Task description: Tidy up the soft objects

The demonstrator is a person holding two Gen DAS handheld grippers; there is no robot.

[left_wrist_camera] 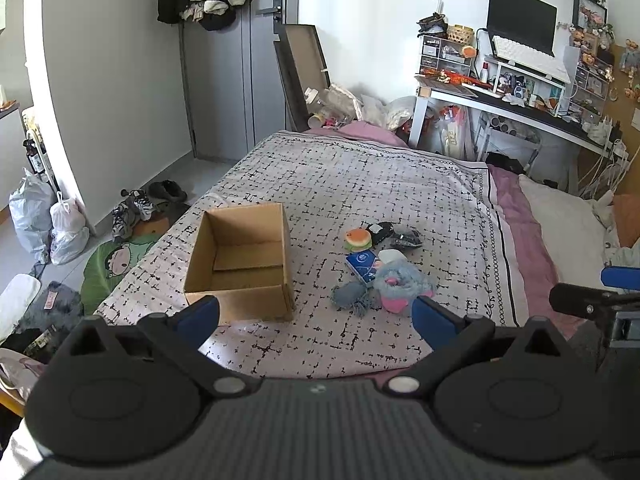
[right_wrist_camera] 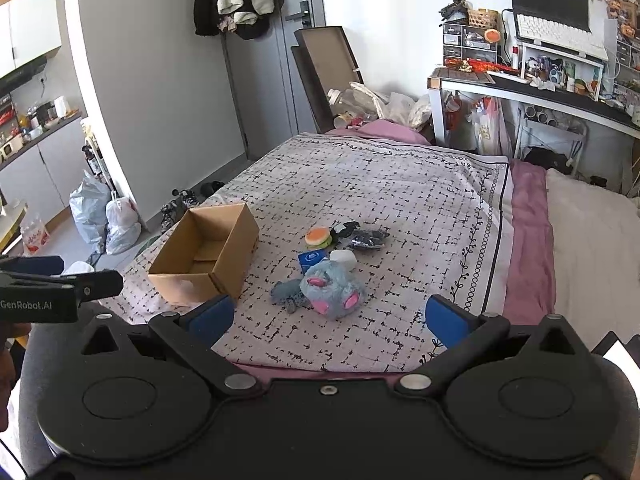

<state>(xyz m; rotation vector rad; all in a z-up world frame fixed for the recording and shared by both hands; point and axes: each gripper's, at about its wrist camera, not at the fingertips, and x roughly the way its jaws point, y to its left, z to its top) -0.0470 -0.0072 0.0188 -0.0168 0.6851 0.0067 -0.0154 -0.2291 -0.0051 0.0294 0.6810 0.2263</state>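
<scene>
An open, empty cardboard box (left_wrist_camera: 240,258) (right_wrist_camera: 208,254) stands on the patterned bedspread (left_wrist_camera: 380,184) (right_wrist_camera: 400,200). To its right lies a pile: a blue plush mouse with pink ears (left_wrist_camera: 400,284) (right_wrist_camera: 330,288), a burger-shaped soft toy (left_wrist_camera: 359,239) (right_wrist_camera: 318,237), a blue packet (left_wrist_camera: 362,266) (right_wrist_camera: 310,260), a white soft item (left_wrist_camera: 392,257) (right_wrist_camera: 344,258) and dark fabric pieces (left_wrist_camera: 396,234) (right_wrist_camera: 366,238). My left gripper (left_wrist_camera: 316,316) is open and empty, held above the bed's near edge. My right gripper (right_wrist_camera: 328,316) is open and empty, just short of the plush mouse.
A white pillow (right_wrist_camera: 592,260) lies on the pink sheet at the right. A cluttered desk (left_wrist_camera: 512,92) with a monitor stands beyond the bed. Shoes (left_wrist_camera: 136,208) and plastic bags (left_wrist_camera: 60,224) sit on the floor at the left, by a grey door (left_wrist_camera: 224,80).
</scene>
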